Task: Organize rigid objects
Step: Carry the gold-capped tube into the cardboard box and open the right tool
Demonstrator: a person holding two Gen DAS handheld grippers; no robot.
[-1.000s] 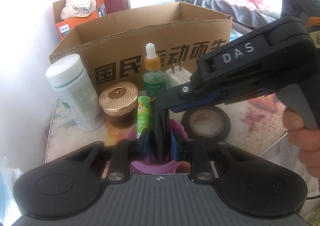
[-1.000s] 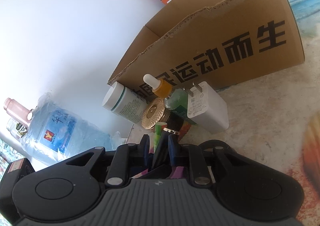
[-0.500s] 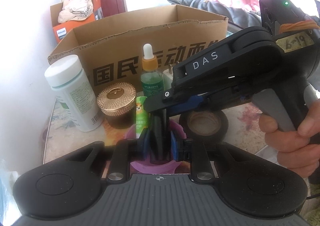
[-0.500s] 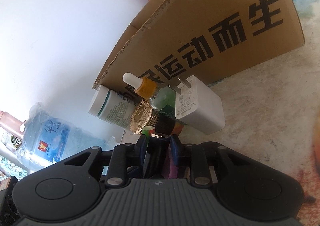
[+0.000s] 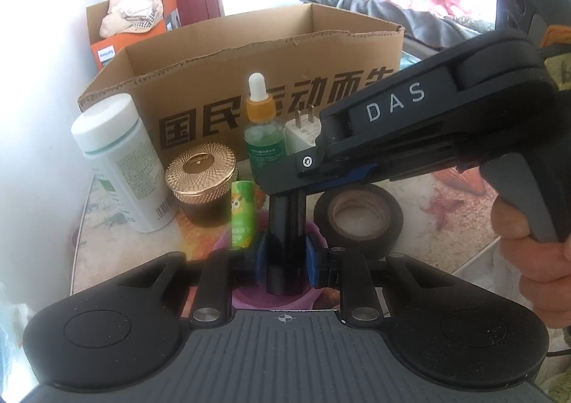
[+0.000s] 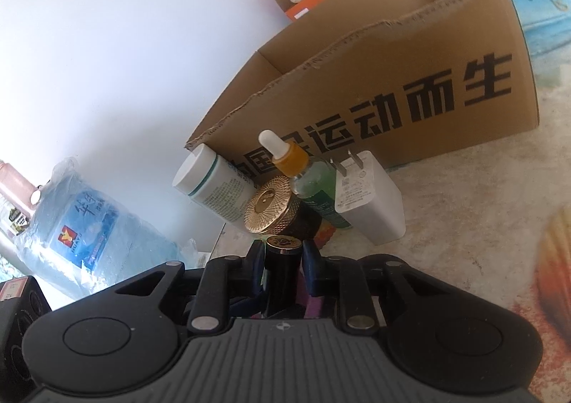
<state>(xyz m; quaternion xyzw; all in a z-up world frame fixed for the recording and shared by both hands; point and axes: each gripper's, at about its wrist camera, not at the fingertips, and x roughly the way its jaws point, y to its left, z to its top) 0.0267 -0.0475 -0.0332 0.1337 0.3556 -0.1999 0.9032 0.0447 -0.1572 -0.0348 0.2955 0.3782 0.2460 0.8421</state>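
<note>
Cardboard box (image 5: 271,56), one, open-topped with black lettering, is serving as the landmark at the back of the bench (image 5: 442,203). Just in front of its lettered wall five things are standing upright in a tight cluster: one white bottle (image 5: 119,167) at the left end, one gold-lidded jar (image 5: 201,181) beside it, one green dropper bottle (image 5: 264,131) with an orange collar, one white charger (image 6: 367,196) with its two prongs pointing up, and one small green tube (image 5: 242,213) nearest the camera. One roll of black tape (image 5: 358,219) is lying flat in front of the box, toward its right end. One purple cup (image 5: 249,297) is sitting nearer still, and one black tube (image 5: 287,242) is standing in it. Left tongs (image 5: 285,255) are closing their blue pads on either side of the tube's lower part. Right tongs (image 6: 282,262) are clamping the same tube just under its gold-patterned cap. Behind the box, one orange carton (image 5: 114,46) is holding crumpled cloth, and off its left corner one blue water jug (image 6: 89,224) is lying beyond the bench.
</note>
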